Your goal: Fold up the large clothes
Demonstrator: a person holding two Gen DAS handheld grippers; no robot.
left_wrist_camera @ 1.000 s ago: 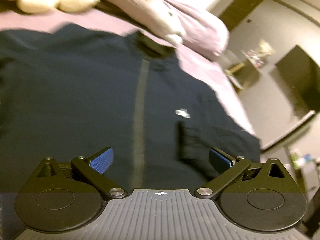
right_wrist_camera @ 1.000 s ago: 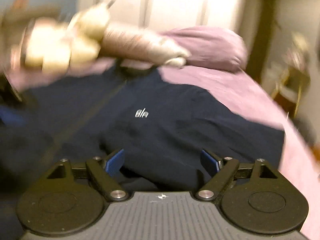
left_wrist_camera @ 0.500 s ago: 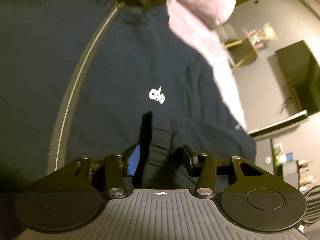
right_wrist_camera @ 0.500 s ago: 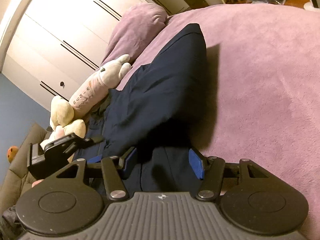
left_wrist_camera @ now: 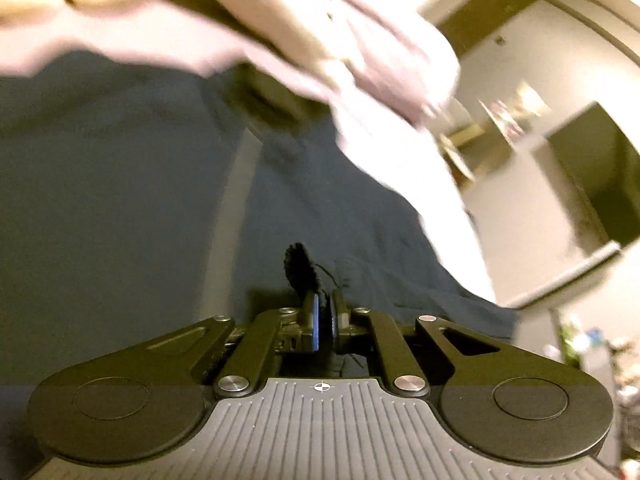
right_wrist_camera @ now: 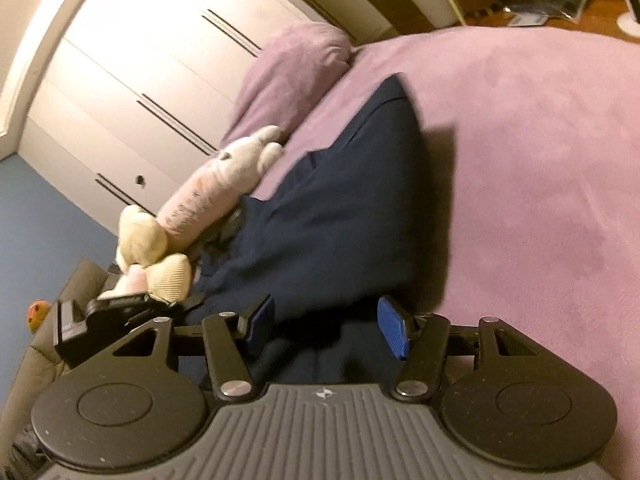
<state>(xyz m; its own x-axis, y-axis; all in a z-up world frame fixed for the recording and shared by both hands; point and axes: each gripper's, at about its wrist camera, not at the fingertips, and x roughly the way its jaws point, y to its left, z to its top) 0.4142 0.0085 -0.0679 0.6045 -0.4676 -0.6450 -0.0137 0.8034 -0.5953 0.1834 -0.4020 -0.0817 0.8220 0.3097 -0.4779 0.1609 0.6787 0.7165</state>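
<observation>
Pinching a jacket (left_wrist_camera: 140,208) fold in my clenched left tool (left_wrist_camera: 324,320) for lifting; right tool (right_wrist_camera: 326,326), released, straddles cloth toward twelve o'clock.

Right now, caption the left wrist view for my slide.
Left gripper fingers pinch a fold of the navy top on the purple bed.

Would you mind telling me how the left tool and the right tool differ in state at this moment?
The left tool is shut, its blue pads pinching a fold of the navy jacket; the right tool stands apart with navy cloth between its pads, not visibly pressed. The left wrist view is blurred, while the right wrist view is sharper and rolled sideways, showing the purple bed cover tilted. Both tools sit at the same jacket, with black arms and blue pads.
</observation>
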